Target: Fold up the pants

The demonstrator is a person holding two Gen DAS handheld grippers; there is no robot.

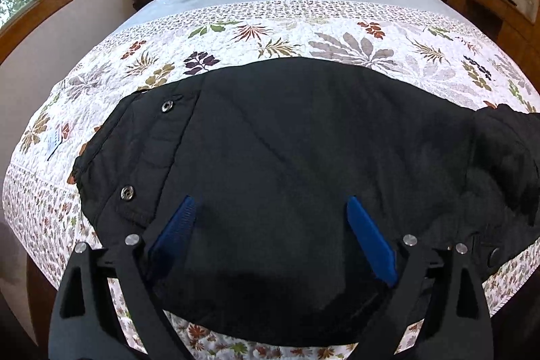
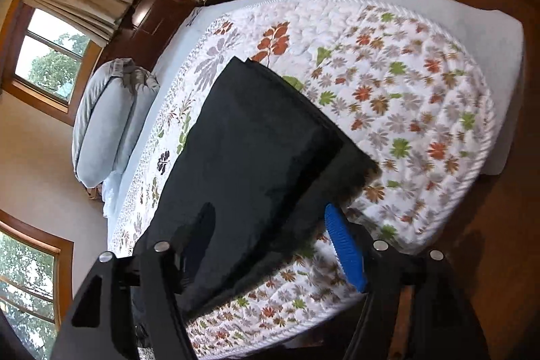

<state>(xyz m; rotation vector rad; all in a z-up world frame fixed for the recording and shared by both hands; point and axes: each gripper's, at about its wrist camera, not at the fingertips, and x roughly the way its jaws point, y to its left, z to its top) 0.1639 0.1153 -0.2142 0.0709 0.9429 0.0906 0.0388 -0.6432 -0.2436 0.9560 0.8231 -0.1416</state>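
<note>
The black padded fabric pants [image 1: 287, 140] were laid folded beneath the spread, empty left tongs [image 1: 271, 218] and right tongs [image 2: 270, 225], a fresh edge grasp being judged next.

Daylit room, soft and even; light from windows [image 2: 50, 63], panes blown out to near white. Mild glare on pale quilt [image 1: 337, 32] beyond left gripper [image 1: 271, 208]. Black pants [image 1: 303, 140] underexposed, folds barely readable, darkest patch close between the blue fingers [image 1: 371, 242]. Strong fisheye bowing; black vignette in corners. Left wrist view sharp. Right wrist view tilted, smeared by motion blur, worst around right gripper [image 2: 270, 218] and quilt pattern beside it.
</note>
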